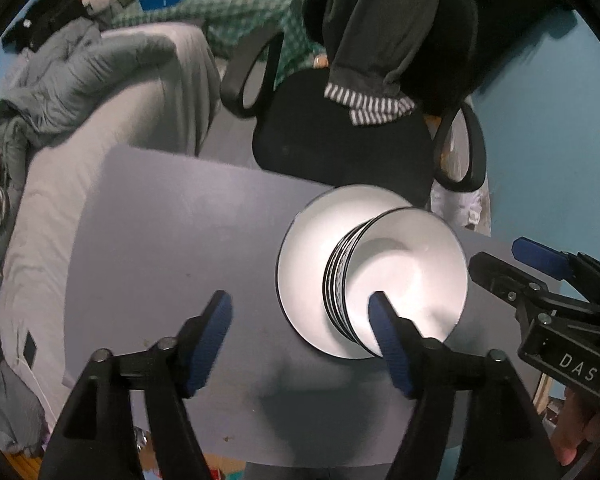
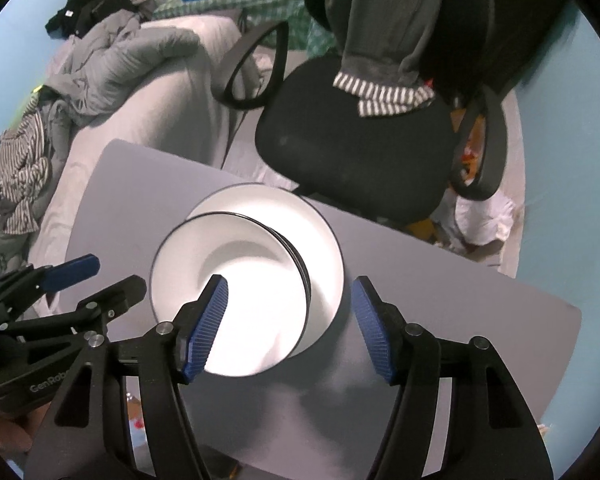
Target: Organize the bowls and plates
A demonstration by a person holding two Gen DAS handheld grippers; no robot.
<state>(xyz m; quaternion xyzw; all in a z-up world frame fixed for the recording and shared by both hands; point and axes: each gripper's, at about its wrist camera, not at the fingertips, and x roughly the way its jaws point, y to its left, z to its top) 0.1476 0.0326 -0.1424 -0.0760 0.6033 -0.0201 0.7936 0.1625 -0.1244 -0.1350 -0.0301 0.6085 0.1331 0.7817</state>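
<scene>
A stack of white bowls with dark rims (image 1: 400, 276) (image 2: 236, 296) stands on a large white plate (image 1: 300, 264) (image 2: 324, 248) on the grey table (image 1: 160, 248) (image 2: 460, 300). My left gripper (image 1: 300, 344) is open and empty, its right finger over the bowls' near rim. It also shows at the left of the right wrist view (image 2: 100, 276). My right gripper (image 2: 288, 328) is open and empty above the bowls and plate. It also shows at the right of the left wrist view (image 1: 500, 260).
A black office chair (image 1: 340, 140) (image 2: 356, 148) with clothes draped over it stands behind the table. A bed with grey bedding and piled clothes (image 1: 80, 120) (image 2: 120, 100) lies to the left. The blue wall (image 1: 540, 140) is at the right.
</scene>
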